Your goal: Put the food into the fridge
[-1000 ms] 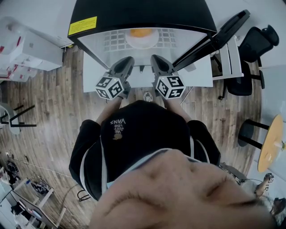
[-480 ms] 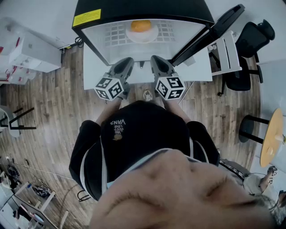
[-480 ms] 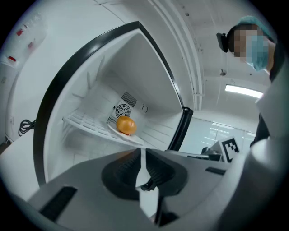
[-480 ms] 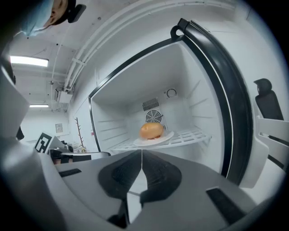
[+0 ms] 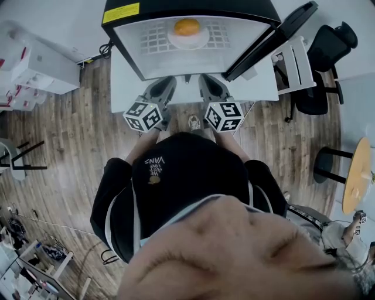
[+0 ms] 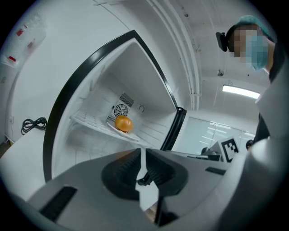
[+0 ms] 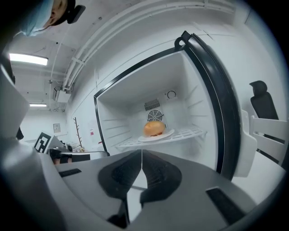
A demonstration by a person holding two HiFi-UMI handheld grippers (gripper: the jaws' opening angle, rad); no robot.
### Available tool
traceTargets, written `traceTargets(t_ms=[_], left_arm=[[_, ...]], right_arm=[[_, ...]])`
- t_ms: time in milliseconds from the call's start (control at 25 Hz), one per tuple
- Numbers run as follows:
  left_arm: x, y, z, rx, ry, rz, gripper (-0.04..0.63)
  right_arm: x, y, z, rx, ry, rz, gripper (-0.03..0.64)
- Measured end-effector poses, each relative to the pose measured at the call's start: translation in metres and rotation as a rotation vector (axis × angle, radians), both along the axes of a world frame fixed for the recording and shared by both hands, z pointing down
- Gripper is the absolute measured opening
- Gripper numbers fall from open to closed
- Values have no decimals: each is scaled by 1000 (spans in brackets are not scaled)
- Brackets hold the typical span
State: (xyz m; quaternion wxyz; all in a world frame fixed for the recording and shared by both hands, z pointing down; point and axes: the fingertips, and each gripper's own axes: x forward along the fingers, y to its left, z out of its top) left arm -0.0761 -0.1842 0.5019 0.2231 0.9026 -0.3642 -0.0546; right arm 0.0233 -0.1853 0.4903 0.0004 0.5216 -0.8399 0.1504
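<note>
Nearest the person, the left gripper [image 6: 141,155] and the right gripper [image 7: 141,158] are held side by side in front of the chest, both aimed level at the open fridge [image 5: 187,6]. Each pair of jaws is pressed together with only a thin seam between the pads, and nothing is in them. That fits hands that have nothing left to carry.

Beyond them the food [image 7: 154,128] sits on a white plate [image 7: 169,133], about midway along the wire shelf [image 7: 192,132] and just in front of the fan grille in the back wall. So the task's thing looks already placed, and it is well apart from both grippers. The fridge door [image 5: 275,35] stands swung wide at the right edge of the opening; closing it is probably what remains.

What the food is stays uncertain — round and orange-brown, a bun or a fruit. The gripper bodies hide the fridge's lower part, and the person's own head fills the bottom of the head view.
</note>
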Motion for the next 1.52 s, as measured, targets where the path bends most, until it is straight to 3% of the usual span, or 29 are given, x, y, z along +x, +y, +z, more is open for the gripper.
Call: traceTargets(t_ms=[760, 1520], left_arm=[[-10, 39, 7, -10, -20, 50, 35], [-3, 46, 1, 4, -21, -3, 35]], right_arm=[[-5, 38, 1, 5, -3, 47, 17], [5, 43, -5, 6, 31, -4, 12]])
